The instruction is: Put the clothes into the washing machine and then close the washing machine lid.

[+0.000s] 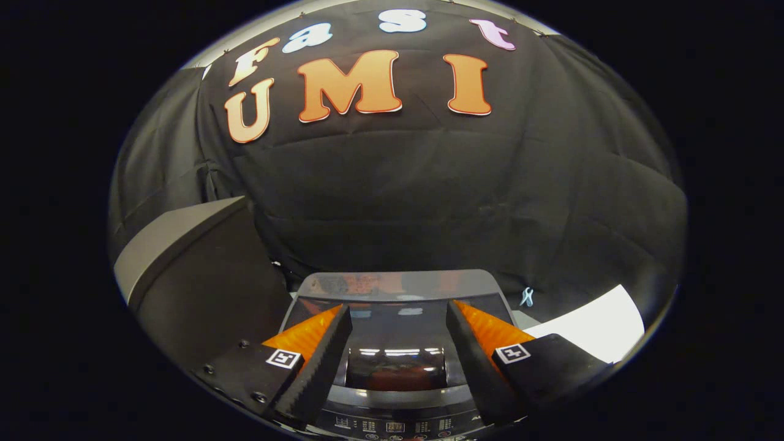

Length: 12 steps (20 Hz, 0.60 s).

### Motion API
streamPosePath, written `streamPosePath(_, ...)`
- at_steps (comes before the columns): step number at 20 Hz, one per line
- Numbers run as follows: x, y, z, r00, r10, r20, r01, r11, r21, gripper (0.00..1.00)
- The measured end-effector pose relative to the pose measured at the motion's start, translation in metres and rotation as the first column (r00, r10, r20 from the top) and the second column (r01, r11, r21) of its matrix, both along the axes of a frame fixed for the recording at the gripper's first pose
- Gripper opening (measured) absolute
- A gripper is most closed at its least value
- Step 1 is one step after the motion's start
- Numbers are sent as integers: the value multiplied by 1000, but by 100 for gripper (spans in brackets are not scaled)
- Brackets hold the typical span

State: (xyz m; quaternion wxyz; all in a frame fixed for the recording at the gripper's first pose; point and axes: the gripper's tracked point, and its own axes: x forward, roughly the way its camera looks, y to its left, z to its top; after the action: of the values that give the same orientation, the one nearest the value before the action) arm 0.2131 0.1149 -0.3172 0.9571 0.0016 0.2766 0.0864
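Looking down on a washing machine (398, 294) with its lid (395, 361) closed, against black cloth wall (429, 196); dark panel (196, 275) standing left, white sheet (594, 331) lying right. Hand-held gripper (398, 324) spread wide above the lid, gripping nothing. Clothes possibly behind glass, too dim to tell.

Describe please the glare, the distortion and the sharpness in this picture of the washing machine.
In the gripper view, strips of ceiling light glare on the dark glossy washing machine lid, seen between the fingers of the open tool; the fisheye bends the black cloth wall into a dome; the small control panel at the front is too small to read; the white sheet looks overexposed.
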Motion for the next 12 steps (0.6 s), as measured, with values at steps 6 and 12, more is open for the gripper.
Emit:
streamPosePath(6,0,5,9,1000,17,19,-18,1000,19,100)
streamPosePath(12,-10,15,53,996,27,89,-31,999,42,100)
